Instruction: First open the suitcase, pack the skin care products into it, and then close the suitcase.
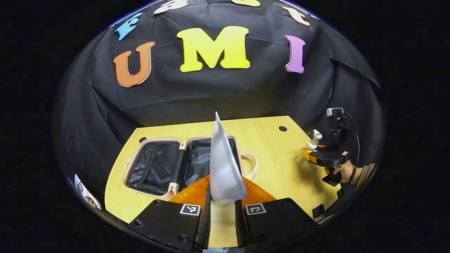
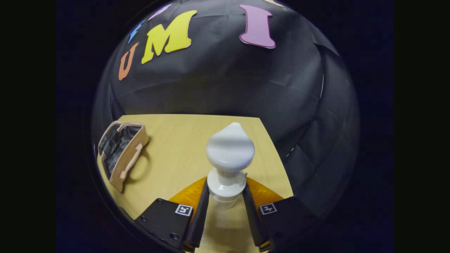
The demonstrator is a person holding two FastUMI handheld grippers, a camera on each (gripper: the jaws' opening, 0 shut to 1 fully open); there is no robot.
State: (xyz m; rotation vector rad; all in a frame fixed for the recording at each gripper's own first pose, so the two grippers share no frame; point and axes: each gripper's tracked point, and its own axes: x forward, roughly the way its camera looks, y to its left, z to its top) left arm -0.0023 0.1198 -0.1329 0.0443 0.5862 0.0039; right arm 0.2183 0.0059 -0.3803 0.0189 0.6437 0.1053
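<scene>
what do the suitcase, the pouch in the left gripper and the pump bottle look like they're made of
Suitcase: probably smooth tan faux leather or plastic shell, with a crinkly black fabric lining that shows folds.
Pouch: thin white plastic or foil film, likely; flat, slightly glossy, bending at its edge.
Pump bottle: glossy white hard plastic pump head with soft highlights; the body below looks clear or frosted, plastic or glass, hard to tell.

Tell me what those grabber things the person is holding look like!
Each gripper is a chunky black block with two long fingers. The left gripper has see-through orange parts behind its fingers and two small square black-and-white tags. The right gripper has the same orange parts and tags. Seen from farther off, it has a small camera on top, black cables looping down and a handle in a hand.
</scene>
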